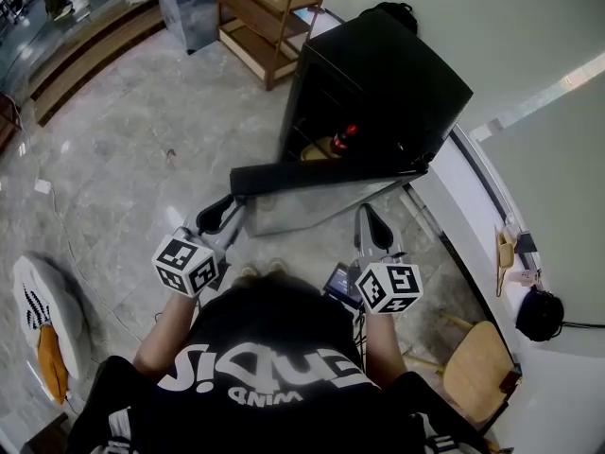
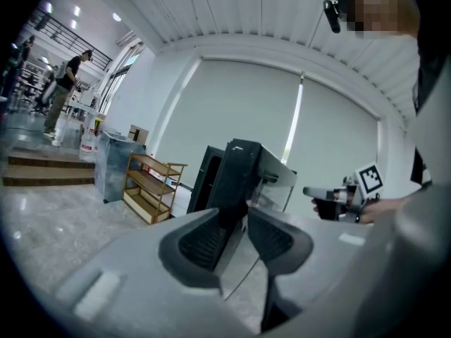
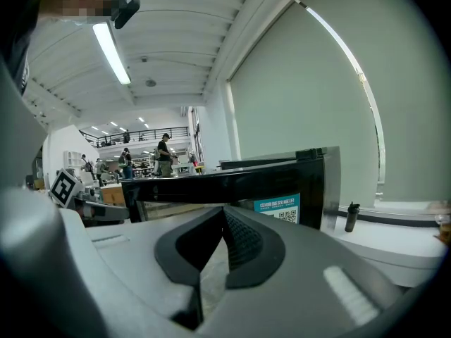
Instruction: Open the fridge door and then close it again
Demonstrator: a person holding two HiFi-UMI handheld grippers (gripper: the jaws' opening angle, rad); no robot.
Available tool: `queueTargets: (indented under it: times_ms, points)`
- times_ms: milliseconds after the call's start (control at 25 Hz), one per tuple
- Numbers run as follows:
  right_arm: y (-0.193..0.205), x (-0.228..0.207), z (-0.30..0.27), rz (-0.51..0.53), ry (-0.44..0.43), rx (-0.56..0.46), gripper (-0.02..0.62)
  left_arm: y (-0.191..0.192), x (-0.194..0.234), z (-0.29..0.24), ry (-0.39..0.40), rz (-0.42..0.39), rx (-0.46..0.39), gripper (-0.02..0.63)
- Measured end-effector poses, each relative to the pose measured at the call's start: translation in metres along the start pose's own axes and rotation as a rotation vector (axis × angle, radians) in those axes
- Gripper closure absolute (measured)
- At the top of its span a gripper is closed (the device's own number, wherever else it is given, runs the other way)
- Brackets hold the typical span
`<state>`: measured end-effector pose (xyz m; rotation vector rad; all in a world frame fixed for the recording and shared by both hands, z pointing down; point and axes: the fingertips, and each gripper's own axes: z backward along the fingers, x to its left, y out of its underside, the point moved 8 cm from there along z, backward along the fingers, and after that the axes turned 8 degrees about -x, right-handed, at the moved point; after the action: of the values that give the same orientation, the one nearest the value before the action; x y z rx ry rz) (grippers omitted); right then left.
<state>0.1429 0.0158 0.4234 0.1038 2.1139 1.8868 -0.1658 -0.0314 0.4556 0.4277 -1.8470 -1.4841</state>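
The small black fridge (image 1: 378,83) stands on the grey marble floor (image 1: 142,140), its glass-fronted door (image 1: 321,176) swung open crosswise, hinge rightward. The left gripper (image 1: 225,216) clamps the door's free left edge. The right gripper (image 1: 371,223), closed and empty, hovers nearby.

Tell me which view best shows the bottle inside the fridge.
Head view: the bottle shows inside the open fridge. The left gripper view shows the cabinet but no bottle; in the right gripper view the door blocks it.

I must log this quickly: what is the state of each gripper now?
The left gripper is closed on the edge of the fridge door.
The right gripper is closed, holding nothing.
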Motion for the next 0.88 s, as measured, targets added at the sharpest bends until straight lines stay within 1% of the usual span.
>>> queueTargets:
  times_ms: [120, 400, 600, 880]
  points:
    - [0.001, -0.002, -0.006, -0.001, -0.003, 0.006, 0.598, -0.004, 0.010, -0.012, -0.012, 0.000, -0.009, 0.477]
    - [0.005, -0.002, -0.023, -0.007, -0.016, 0.020, 0.598, -0.015, 0.038, -0.041, -0.012, -0.004, -0.021, 0.482]
    - [0.005, -0.003, -0.036, -0.010, -0.021, 0.025, 0.598, -0.023, 0.056, -0.063, 0.006, -0.011, -0.014, 0.483]
    - [0.003, -0.002, -0.049, -0.010, -0.023, 0.030, 0.598, -0.031, 0.075, -0.090, 0.016, -0.013, -0.026, 0.485]
